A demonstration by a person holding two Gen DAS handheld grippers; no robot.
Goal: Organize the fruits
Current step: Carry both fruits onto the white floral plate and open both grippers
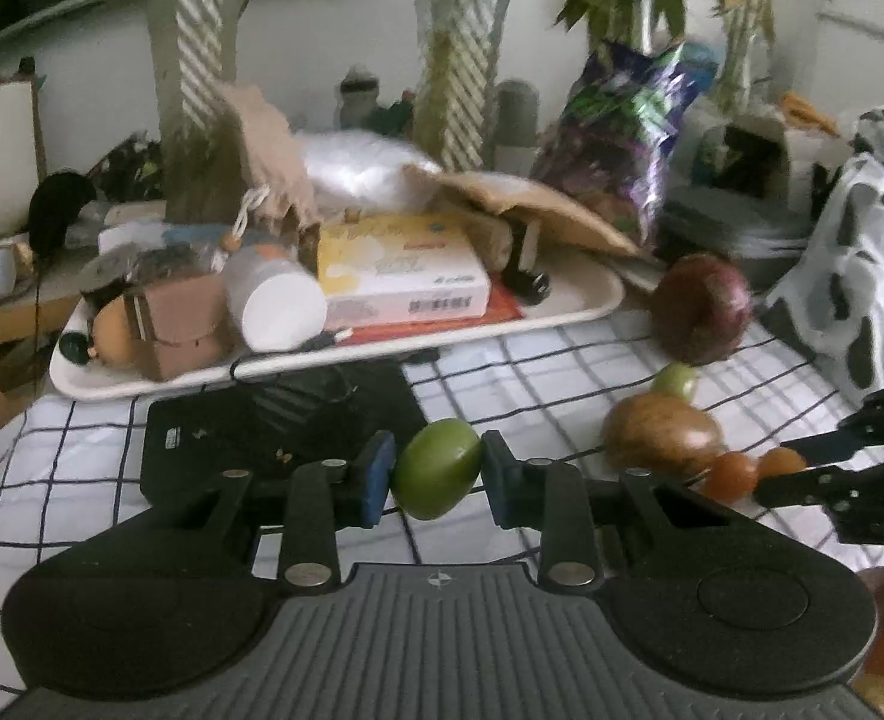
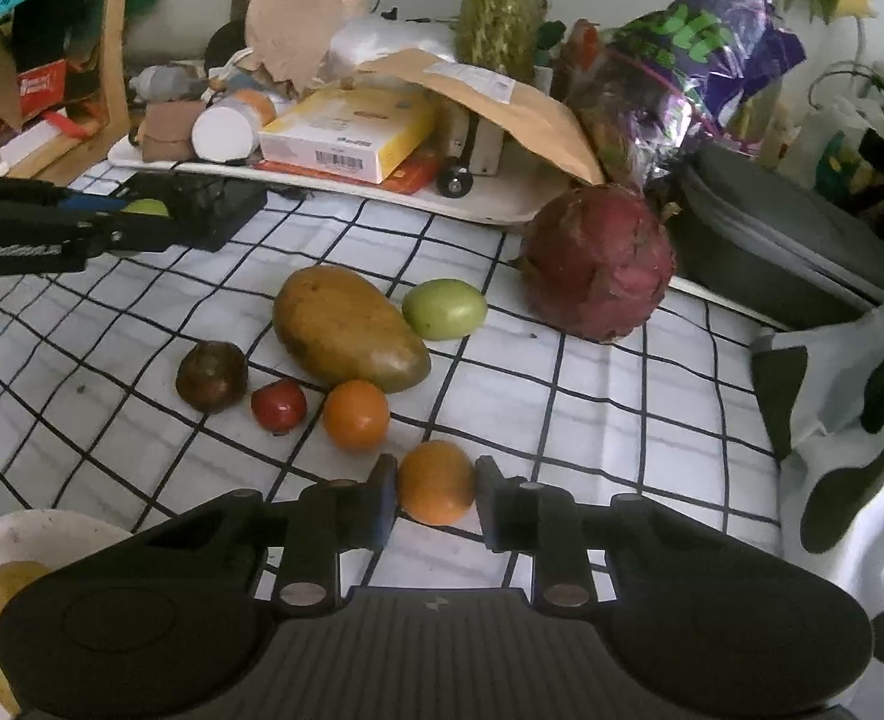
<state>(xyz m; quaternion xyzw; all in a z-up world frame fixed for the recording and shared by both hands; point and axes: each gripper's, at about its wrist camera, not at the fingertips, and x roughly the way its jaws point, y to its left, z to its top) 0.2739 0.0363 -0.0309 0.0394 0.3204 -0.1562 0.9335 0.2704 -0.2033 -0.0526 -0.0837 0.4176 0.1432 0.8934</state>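
Orange (image 2: 435,483) between right fingers (image 2: 383,495), open cloth (image 2: 592,420) rightward.

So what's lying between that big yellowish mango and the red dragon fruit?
A small green fruit, close beside the mango; past it, bare checked cloth runs up to the dragon fruit. The right wrist view shows this best.

Two green fruits (image 2: 445,308), two oranges (image 2: 356,414), one mango (image 2: 348,329), one dragon fruit (image 2: 599,263)
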